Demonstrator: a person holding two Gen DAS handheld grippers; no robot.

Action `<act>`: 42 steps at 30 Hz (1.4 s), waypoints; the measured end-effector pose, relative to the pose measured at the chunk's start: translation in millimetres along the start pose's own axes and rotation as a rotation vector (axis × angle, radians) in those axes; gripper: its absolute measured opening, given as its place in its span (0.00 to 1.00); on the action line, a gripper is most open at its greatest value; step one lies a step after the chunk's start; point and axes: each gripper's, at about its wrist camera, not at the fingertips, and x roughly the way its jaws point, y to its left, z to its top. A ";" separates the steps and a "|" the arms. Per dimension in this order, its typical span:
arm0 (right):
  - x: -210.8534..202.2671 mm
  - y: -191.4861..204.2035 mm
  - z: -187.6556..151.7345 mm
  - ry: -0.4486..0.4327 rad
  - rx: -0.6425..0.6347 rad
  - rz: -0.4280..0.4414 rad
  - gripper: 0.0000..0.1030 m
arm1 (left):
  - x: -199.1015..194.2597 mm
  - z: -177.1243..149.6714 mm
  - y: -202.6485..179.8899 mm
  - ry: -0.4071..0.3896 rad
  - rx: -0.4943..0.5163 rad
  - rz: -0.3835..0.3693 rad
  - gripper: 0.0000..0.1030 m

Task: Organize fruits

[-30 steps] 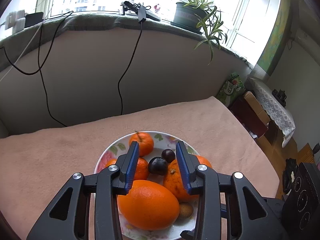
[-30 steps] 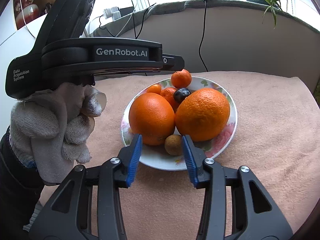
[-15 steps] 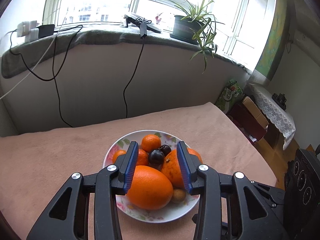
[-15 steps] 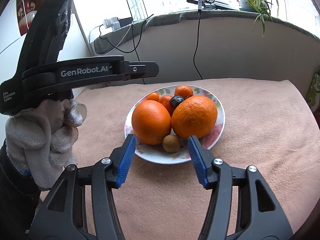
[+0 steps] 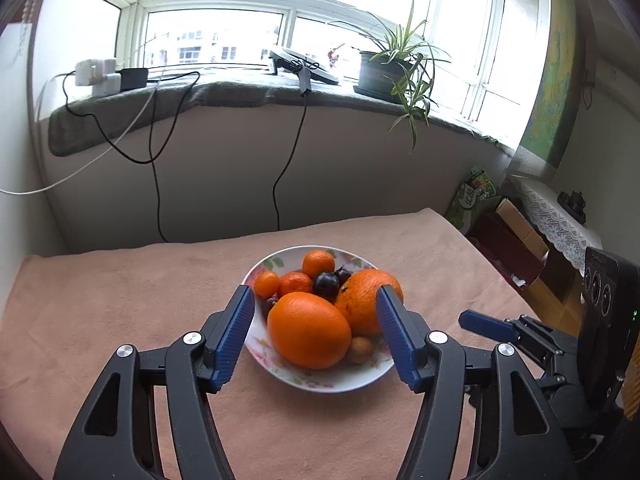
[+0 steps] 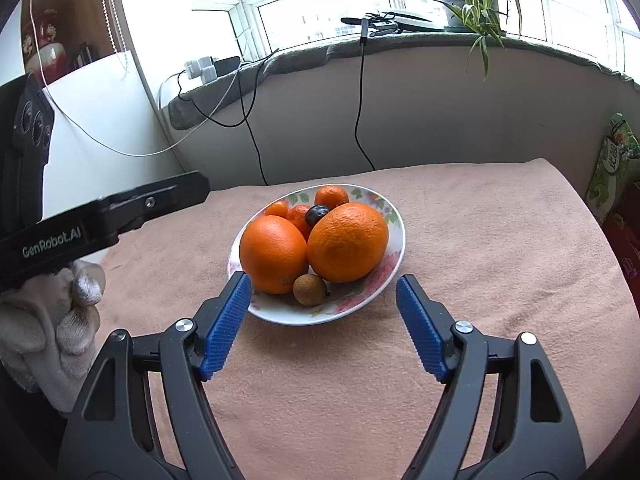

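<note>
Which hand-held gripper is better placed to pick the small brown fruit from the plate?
Probably the right hand-held gripper: it is open, and the small brown fruit lies almost between its fingertips at the plate's near edge. It lies off-centre for the left hand-held gripper.

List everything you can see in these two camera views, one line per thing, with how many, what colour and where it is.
White floral plate: one, white with pink and green print, centre of the table.
Large oranges: two, orange, side by side at the plate's near side.
Small mandarins: three, orange, at the plate's far side.
Dark plums: at least two, purple-black, among the mandarins.
Small round brown fruit: one, tan, in front of the large oranges.
Pink cloth: one, salmon, covering the table.
Potted spider plant: one, green, on the windowsill.
Black cables: two, hanging from the sill.
Left gripper: black, blue pads, open, empty.
Right gripper: same, open, empty.
Gloved hand: grey-white, holding the left gripper.
</note>
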 end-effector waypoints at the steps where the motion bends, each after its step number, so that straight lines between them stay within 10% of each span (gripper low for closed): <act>1: -1.0 -1.2 0.3 -0.002 0.000 -0.010 0.75 | -2.3 -3.3 -0.3 0.000 0.000 0.015 0.70; 7: -8.0 -9.2 -1.8 -0.019 0.011 -0.048 0.90 | -13.3 -21.9 -3.5 0.012 0.002 0.086 0.76; 42: -21.3 -16.0 -5.3 -0.031 0.025 -0.082 0.91 | -39.2 -48.6 -15.8 0.017 -0.014 0.181 0.77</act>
